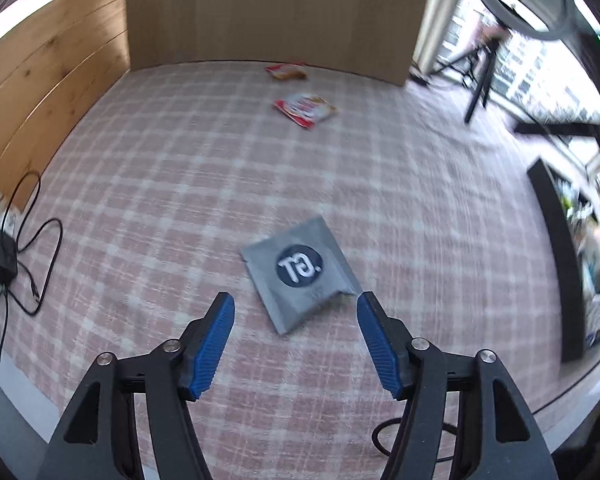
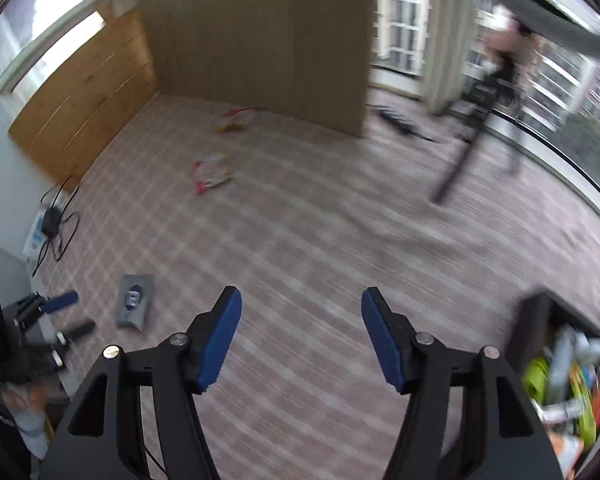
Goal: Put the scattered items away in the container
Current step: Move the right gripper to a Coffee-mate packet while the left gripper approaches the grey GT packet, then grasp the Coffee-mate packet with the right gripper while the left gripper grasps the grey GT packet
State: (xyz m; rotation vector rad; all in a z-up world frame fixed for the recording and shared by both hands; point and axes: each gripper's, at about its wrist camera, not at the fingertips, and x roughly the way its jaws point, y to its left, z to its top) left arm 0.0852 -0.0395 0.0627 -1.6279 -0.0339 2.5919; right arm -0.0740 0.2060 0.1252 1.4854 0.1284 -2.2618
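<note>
A grey packet (image 1: 300, 272) with a black round logo lies flat on the pink checked carpet. It sits just beyond the tips of my left gripper (image 1: 296, 308), which hovers over it open, and its near corner reaches in between the blue pads without touching them. Two red-and-white snack packets (image 1: 305, 110) (image 1: 286, 71) lie farther off near the cardboard panel. My right gripper (image 2: 302, 300) is open over bare carpet with nothing between its fingers. The black container (image 2: 532, 320), holding several colourful items, is at its lower right. The right wrist view also shows the grey packet (image 2: 134, 300) and the left gripper (image 2: 80, 314) far left.
A black adapter with looping cable (image 1: 4, 260) lies at the carpet's left edge beside a wooden board (image 1: 40, 92). A tall cardboard panel (image 1: 268, 12) stands at the back. Tripod legs (image 1: 480, 80) stand by the windows at the right. The container's black wall (image 1: 552, 248) runs along the right.
</note>
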